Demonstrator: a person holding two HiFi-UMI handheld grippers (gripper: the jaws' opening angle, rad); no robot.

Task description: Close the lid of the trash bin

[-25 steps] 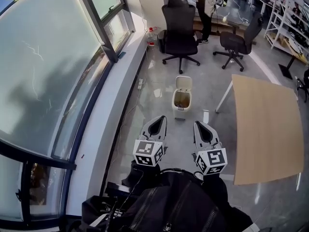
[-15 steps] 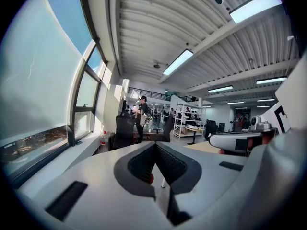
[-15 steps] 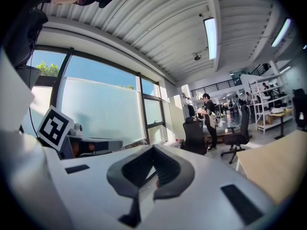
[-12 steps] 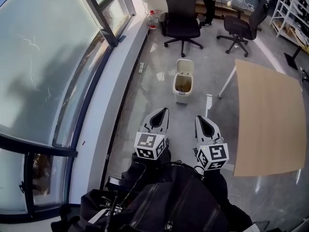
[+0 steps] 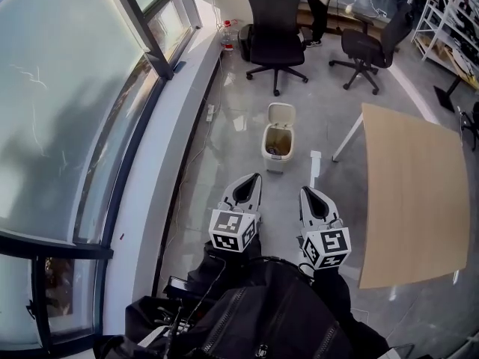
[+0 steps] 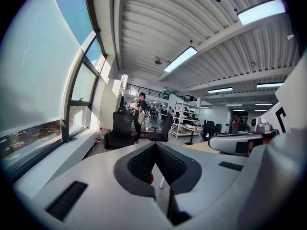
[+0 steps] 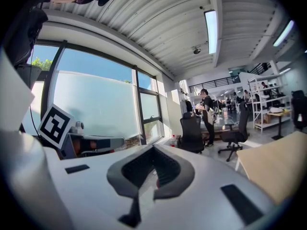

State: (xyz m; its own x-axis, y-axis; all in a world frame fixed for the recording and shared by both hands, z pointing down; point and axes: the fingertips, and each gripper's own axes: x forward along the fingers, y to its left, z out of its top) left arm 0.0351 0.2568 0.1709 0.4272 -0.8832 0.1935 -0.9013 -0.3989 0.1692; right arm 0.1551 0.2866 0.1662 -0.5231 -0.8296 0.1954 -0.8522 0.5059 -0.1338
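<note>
A small white trash bin (image 5: 275, 143) stands on the grey floor ahead, in the head view. Its lid (image 5: 281, 113) is tipped up and back, and the brownish inside shows. My left gripper (image 5: 255, 177) and right gripper (image 5: 304, 191) are held side by side low in that view, well short of the bin and apart from it. Both point toward the bin. In the left gripper view the jaws (image 6: 155, 144) meet at the tips with nothing between them. The right gripper (image 7: 153, 147) is shut and empty in its own view too. Neither gripper view shows the bin.
A light wooden table (image 5: 408, 193) stands to the right of the bin. Two black office chairs (image 5: 274, 28) (image 5: 371, 45) are beyond it, with a person (image 5: 319, 6) standing behind them. A glass wall and white ledge (image 5: 172, 155) run along the left, and a power strip (image 5: 210, 113) lies on the floor.
The view has shifted a little and the bin sits slightly left of where it was. Both grippers stay shut and side by side. The lid stays up.
</note>
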